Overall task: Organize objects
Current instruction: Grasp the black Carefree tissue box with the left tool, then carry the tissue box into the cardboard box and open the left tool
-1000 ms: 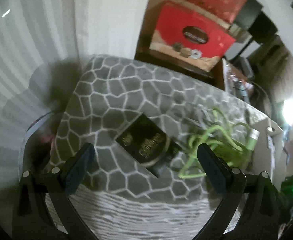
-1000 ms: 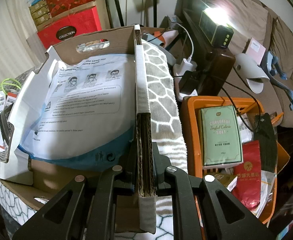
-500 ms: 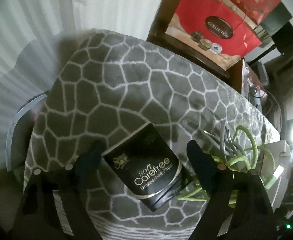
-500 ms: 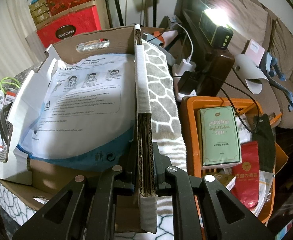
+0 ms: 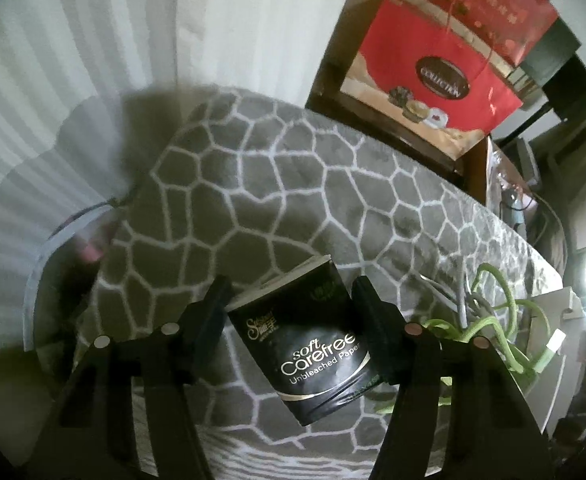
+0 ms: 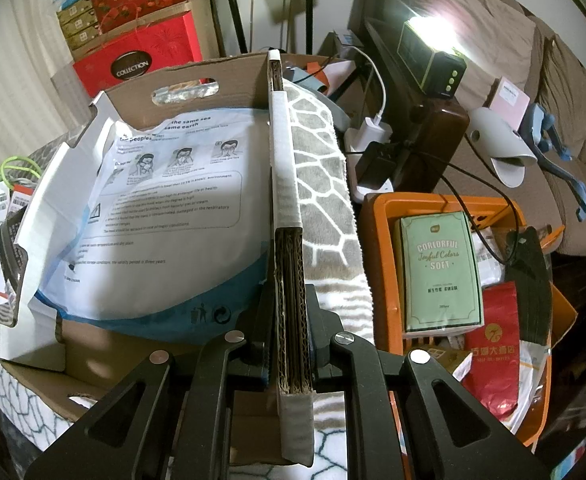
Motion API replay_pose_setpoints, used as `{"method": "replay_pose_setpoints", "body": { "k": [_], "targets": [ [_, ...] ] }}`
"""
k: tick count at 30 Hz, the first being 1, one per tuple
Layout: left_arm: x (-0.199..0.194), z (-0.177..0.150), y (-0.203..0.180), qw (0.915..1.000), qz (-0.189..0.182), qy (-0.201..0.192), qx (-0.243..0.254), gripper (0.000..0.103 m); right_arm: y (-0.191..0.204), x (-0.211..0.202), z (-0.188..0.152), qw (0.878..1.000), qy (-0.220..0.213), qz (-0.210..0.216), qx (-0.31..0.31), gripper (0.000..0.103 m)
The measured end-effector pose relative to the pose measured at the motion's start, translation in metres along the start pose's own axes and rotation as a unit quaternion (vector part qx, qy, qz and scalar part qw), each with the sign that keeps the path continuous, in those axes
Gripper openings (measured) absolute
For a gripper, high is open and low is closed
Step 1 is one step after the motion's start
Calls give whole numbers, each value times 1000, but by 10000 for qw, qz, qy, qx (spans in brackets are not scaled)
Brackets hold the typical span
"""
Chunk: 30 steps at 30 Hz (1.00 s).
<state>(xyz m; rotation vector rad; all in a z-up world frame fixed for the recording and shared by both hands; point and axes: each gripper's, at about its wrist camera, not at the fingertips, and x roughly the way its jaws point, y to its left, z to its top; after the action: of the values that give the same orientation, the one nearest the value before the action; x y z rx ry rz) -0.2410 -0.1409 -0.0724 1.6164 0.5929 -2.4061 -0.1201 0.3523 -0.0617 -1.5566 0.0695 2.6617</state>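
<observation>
**Left gripper closing round tissue pack; right gripper clamped on box wall**

My left gripper (image 5: 293,300) points steeply down at a black tissue pack (image 5: 313,340) printed "Soft Carefree Unbleached Paper". The pack lies tilted on a grey blanket (image 5: 293,184) with a white honeycomb pattern. It sits between my two fingers, and the jaws are closing on it. The finger (image 5: 213,312) on the left of the view looks to be at the pack's edge; the other finger (image 5: 373,320) stands just beside the opposite edge. I cannot confirm that either pad is pressing yet. Just beside the pack, toward the right of the view, lies a tangle of green cable (image 5: 493,320) with a grey cable among it. Behind the blanket stands a red gift box (image 5: 433,80) marked "Collection".

My right gripper (image 6: 291,344) is shut tight on the upright side wall (image 6: 285,200) of a cardboard box (image 6: 181,80), the corrugated edge pinched between the pads. Inside the box rests a large white and blue printed bag (image 6: 153,220). To the right of the box is an orange basket (image 6: 377,264) holding a pale green tissue pack (image 6: 441,268) and a red packet (image 6: 493,348).
</observation>
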Motion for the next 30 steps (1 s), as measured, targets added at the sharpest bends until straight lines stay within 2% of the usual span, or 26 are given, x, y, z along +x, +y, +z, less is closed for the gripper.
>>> {"method": "replay_pose_setpoints", "body": {
  "k": [9,15,22,30],
  "targets": [
    [-42,-6,-6,9980,-127,-448,435,59,-1,-1,2,10000,-17,17,17,12],
    [-79,-16,-29,9934,-470,-685,787,59,-1,-1,2,10000,-19,24,23,11],
    [-113,-39,-80,9827,-942,-771,1396,59,-1,-2,2,10000,-17,34,32,11],
    [-130,-75,-152,9655,-1417,-607,2099,59,-1,-2,2,10000,-17,36,38,11]
  ]
}}
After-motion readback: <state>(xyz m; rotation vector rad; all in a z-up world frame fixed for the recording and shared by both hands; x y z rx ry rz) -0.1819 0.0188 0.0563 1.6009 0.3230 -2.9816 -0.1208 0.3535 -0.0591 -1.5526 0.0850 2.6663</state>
